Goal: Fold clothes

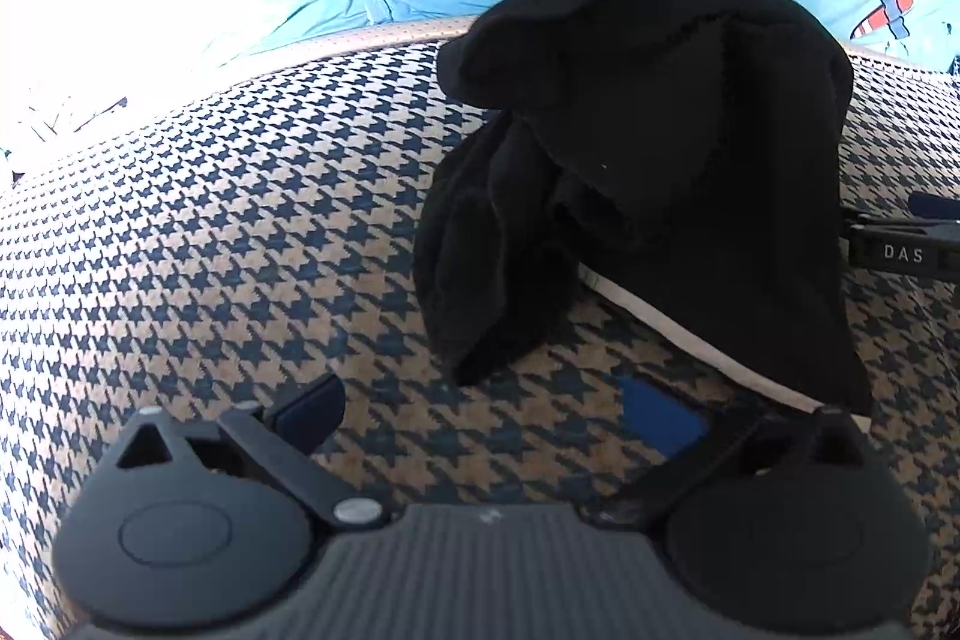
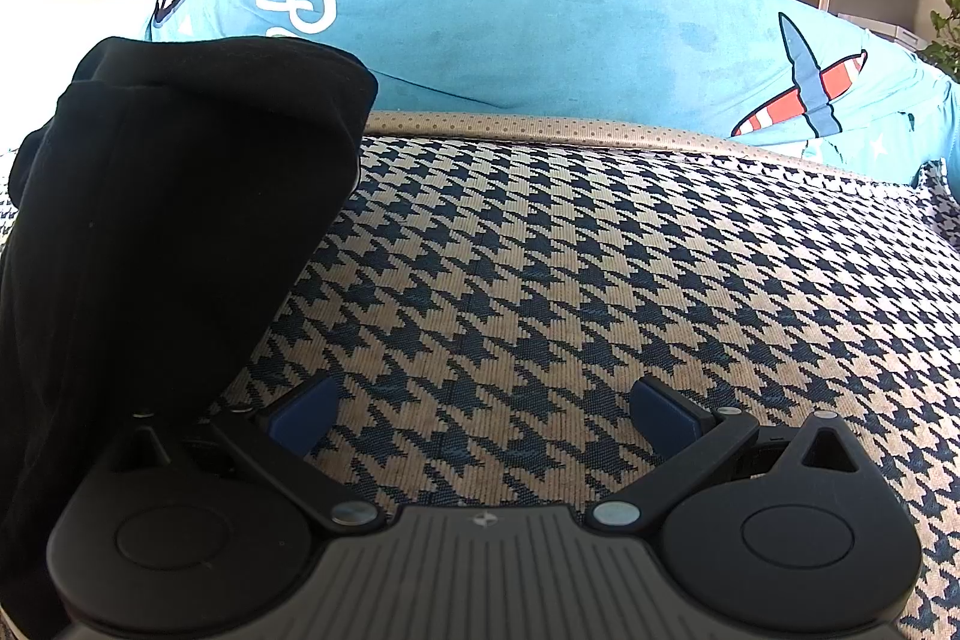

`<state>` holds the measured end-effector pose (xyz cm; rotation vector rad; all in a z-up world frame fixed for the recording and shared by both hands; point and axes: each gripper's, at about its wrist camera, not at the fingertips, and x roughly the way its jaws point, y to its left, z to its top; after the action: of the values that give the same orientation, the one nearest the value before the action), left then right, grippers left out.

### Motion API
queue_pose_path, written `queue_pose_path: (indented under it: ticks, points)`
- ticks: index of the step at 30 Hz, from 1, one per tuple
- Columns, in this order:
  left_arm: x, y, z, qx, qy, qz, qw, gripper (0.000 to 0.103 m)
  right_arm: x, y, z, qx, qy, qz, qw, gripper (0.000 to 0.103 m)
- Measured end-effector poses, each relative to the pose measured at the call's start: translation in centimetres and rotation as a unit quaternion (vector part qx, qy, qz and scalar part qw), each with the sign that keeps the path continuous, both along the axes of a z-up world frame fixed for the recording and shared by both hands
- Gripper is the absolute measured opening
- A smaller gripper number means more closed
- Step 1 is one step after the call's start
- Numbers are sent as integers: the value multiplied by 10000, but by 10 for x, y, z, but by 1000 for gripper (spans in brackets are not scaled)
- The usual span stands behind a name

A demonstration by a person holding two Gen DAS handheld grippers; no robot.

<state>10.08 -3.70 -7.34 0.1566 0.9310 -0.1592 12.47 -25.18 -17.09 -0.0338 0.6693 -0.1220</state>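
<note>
- Left wrist view: the black garment [image 1: 648, 160] sits bunched in a soft, rounded heap on the houndstooth cushion [image 1: 228, 232], with a white edge [image 1: 690, 334] showing under its near side. The left hand-held gripper [image 1: 486, 415] hangs spread wide just short of the heap, pinching nothing. No flat, squared fold shows, so I judge the folding unfinished. The cloth looks thick, matte and fleecy; the cushion weave is coarse, navy on beige.
- Right wrist view: the garment [image 2: 180, 220] rises as a dark lump at the left, draping over the gripper's left side. The right hand-held gripper [image 2: 480, 418] is spread open over bare weave, empty. A smooth blue printed cover [image 2: 540, 40] lies behind.
</note>
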Motion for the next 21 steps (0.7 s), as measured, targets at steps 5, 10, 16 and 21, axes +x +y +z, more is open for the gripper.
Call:
queue_pose_path:
  ticks: [5, 10, 16, 21]
  points:
    - [3, -3, -7, 12, 59, -20, 10000, 103, 0, 0, 0, -2, -12, 0, 10000, 103]
    - [6, -2, -15, 54, 109, -68, 9999, 103, -2, 1, 2, 22, 87, -20, 10000, 103]
    - [2, 12, -23, -79, 129, -41, 9999, 103, -8, 11, 10, 133, 580, -244, 9979, 103]
    - [-11, 19, -28, -78, 87, -166, 9998, 103, -18, 17, 18, 292, 1042, -480, 9930, 103]
